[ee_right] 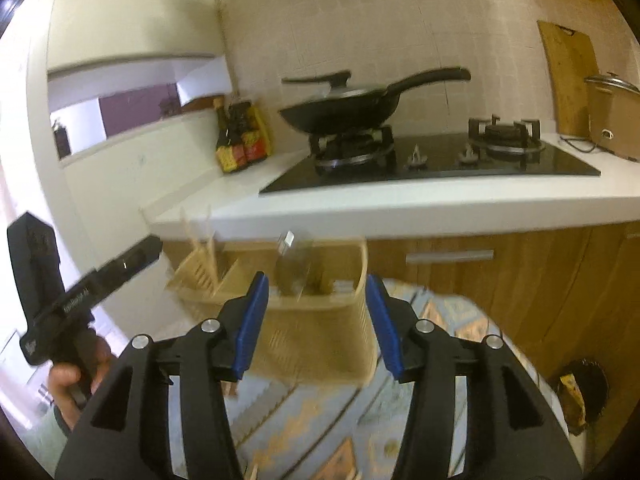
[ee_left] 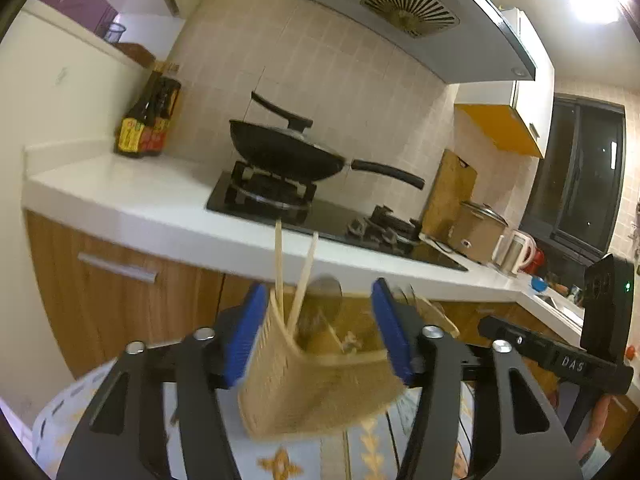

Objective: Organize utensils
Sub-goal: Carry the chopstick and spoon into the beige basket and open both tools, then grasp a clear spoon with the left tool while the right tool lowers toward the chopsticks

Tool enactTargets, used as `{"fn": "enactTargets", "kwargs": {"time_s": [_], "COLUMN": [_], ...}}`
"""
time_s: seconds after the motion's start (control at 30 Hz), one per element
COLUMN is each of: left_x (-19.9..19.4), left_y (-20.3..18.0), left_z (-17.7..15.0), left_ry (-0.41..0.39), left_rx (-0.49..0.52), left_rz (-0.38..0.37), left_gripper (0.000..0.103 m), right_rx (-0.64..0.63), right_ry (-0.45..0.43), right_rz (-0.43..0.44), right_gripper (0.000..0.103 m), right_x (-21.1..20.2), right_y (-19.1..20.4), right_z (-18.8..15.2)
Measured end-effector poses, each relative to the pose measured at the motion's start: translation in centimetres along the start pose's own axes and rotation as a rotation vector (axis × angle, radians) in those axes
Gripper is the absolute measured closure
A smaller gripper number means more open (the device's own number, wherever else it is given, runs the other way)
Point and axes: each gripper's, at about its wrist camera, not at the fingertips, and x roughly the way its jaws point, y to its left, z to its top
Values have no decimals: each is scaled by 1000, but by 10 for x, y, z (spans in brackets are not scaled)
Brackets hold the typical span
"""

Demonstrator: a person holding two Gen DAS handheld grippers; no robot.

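Observation:
A beige slatted utensil basket (ee_left: 320,388) sits between my left gripper's (ee_left: 320,332) blue pads, which stand wide apart. Two chopsticks (ee_left: 280,268) and a metal spoon (ee_left: 326,292) stand up in it. In the right wrist view the same basket (ee_right: 320,336) lies between my right gripper's (ee_right: 314,320) open pads, with chopsticks (ee_right: 200,248) at its left end and a metal utensil (ee_right: 294,264) in the middle. Whether any pad touches the basket is unclear through the blur. The basket is low, over a patterned cloth (ee_right: 304,420).
A white counter (ee_left: 132,196) carries a black hob (ee_right: 432,164) with a lidded wok (ee_left: 288,152), sauce bottles (ee_left: 146,120), a cutting board (ee_left: 450,196), a cooker (ee_left: 480,232) and a kettle (ee_left: 516,252). Wooden cabinets (ee_right: 520,280) stand below. A range hood (ee_left: 400,12) hangs above.

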Motion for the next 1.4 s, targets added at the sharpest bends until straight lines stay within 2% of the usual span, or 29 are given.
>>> {"fn": "enactTargets", "kwargs": {"time_s": [0.2, 0.37, 0.63, 0.77, 0.87, 0.97, 1.03, 1.17, 1.37, 1.4], "left_x": [-35, -53, -55, -44, -32, -24, -19, -13, -6, -4], "left_y": [-1, -11, -34, -50, -70, -81, -87, -93, -105, -109], "left_z": [-21, -44, -98, -124, -143, -156, -163, -171, -173, -175], "left_ry": [94, 204, 455, 579, 658, 694, 719, 734, 730, 726], "left_rx": [-39, -17, 20, 80, 190, 260, 271, 304, 358, 376], "left_rz": [-18, -2, -5, 0, 47, 86, 91, 132, 175, 191], "left_gripper": [42, 41, 43, 44, 50, 57, 63, 67, 67, 71], "right_rx": [-13, -7, 49, 70, 103, 163, 190, 190, 79, 68], "right_ry": [99, 187, 346, 409, 449, 494, 519, 558, 571, 574], "right_rz": [19, 29, 8, -49, -108, -130, -122, -116, -211, -217], "right_gripper": [56, 56, 56, 56, 64, 69, 70, 75, 75, 75], "right_x": [-25, -34, -37, -40, -43, -43, -40, -35, -30, -31], "right_y": [22, 37, 45, 35, 21, 2, -4, -3, 21, 24], "right_z": [-31, -60, -117, -135, -142, -149, -153, -161, -163, -162]}}
